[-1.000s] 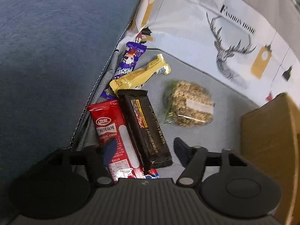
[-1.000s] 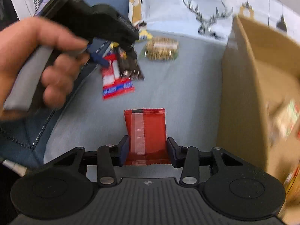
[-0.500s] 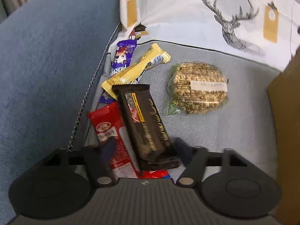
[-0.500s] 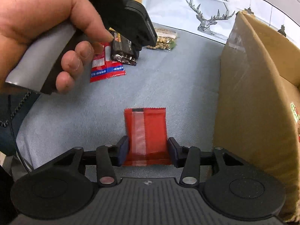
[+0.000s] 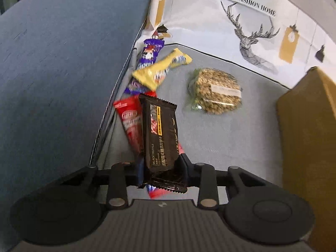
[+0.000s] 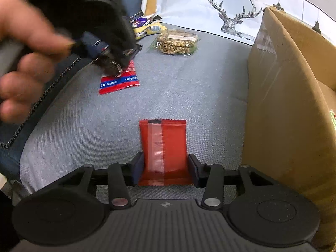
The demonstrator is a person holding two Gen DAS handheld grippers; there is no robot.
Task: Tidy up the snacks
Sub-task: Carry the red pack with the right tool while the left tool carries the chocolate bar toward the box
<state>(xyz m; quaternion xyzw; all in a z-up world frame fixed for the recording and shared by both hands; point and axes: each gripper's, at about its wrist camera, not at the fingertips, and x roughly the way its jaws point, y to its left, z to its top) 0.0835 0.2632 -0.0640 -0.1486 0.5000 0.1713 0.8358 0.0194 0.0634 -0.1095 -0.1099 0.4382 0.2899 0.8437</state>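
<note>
Left tongs (image 5: 161, 168) have just closed on the black bar (image 5: 160, 134) above the sofa seat, right tongs (image 6: 166, 169) pinch a red packet (image 6: 163, 149); lift both clear, then lower into the box (image 6: 283, 109).

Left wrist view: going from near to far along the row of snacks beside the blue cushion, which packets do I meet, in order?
Black packet held in the left claw → red packet → yellow packet → purple packet.
</note>
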